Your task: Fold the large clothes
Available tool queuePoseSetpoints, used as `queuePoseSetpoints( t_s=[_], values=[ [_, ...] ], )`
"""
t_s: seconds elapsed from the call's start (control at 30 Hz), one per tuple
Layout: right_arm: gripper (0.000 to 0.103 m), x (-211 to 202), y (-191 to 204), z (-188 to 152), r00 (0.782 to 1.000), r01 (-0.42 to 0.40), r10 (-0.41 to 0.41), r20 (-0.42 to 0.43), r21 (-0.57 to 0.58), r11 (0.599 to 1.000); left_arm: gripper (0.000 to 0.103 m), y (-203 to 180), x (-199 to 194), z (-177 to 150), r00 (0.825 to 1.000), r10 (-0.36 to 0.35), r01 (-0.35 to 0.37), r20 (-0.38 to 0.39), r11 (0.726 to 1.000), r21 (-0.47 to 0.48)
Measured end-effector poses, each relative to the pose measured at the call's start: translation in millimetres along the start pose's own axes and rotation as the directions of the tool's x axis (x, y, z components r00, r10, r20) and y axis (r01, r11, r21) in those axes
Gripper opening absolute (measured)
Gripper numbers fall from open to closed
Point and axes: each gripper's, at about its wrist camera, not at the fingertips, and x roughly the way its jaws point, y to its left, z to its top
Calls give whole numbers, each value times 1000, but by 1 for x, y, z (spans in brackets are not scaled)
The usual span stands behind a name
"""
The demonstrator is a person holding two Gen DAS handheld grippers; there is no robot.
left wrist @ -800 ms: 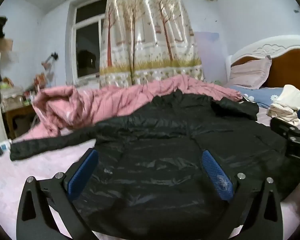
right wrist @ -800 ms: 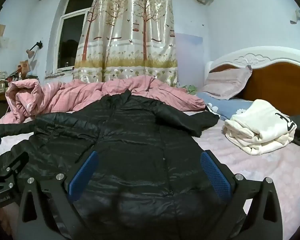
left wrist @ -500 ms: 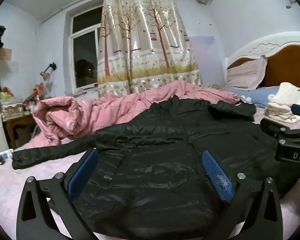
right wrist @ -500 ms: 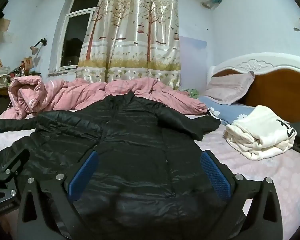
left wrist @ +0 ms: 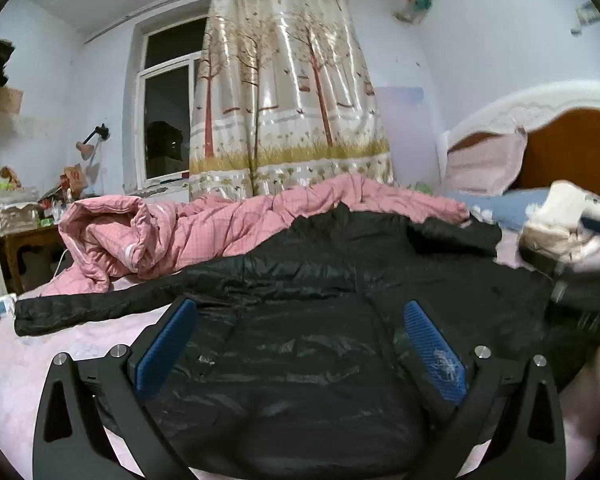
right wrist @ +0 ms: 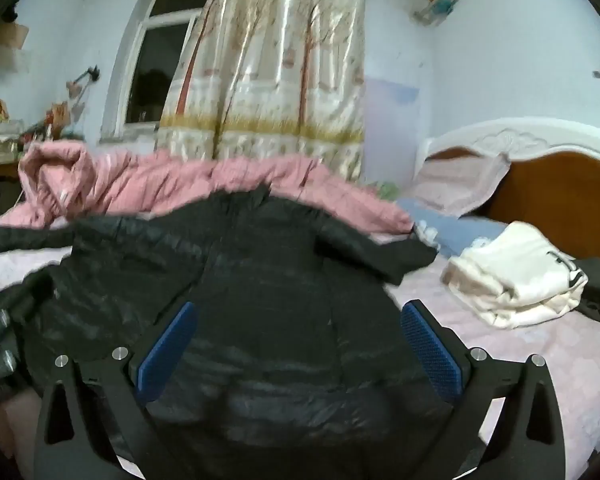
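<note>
A shiny black puffer jacket (left wrist: 308,300) lies spread flat on the bed, collar toward the far side, its left sleeve (left wrist: 84,310) stretched out sideways. In the right wrist view the same jacket (right wrist: 260,280) fills the middle, its right sleeve (right wrist: 380,252) bent toward the pillows. My left gripper (left wrist: 300,312) hovers over the jacket's lower part, jaws wide apart, nothing between the blue pads. My right gripper (right wrist: 296,316) stands open the same way above the hem. Part of the right gripper (left wrist: 580,292) shows blurred at the left view's right edge.
A crumpled pink quilt (left wrist: 188,232) lies behind the jacket. Folded cream clothes (right wrist: 512,280) and a dark item sit on the pink sheet to the right, near a pillow (right wrist: 460,184) and the wooden headboard (right wrist: 560,200). A cluttered table (left wrist: 24,240) stands left of the bed.
Both views have tilted upward, so more wall and curtain show and the jacket sits lower. The right view has gone blurred and swung a little. Both grippers have stayed wide apart.
</note>
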Motion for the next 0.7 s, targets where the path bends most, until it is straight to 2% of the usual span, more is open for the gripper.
queuePoseSetpoints(
  t_s=[0.07,0.23,0.37,0.47,0.63,0.7],
  values=[
    [103,-10,-4,1,999,30,-31,44,10,999,103,1,3,0,1000,-2,2,-13,1000,0],
    [103,-5,-6,1,999,48,-48,6,6,999,103,0,-5,0,1000,6,-6,27,1000,-4],
    [103,4,-8,2,999,-6,6,-45,11,1000,103,-2,-1,-1,1000,11,-11,10,1000,12],
    [103,-1,-8,1,999,-30,30,-27,15,999,103,-4,-1,-1,1000,24,-25,12,1000,19],
    [103,-5,-4,5,999,25,-25,-24,-12,1000,103,-3,-1,-3,1000,29,-29,10,999,26],
    [103,-6,-7,7,999,25,-25,-32,-14,1000,103,-3,4,-3,999,41,-41,-15,999,31]
  ],
)
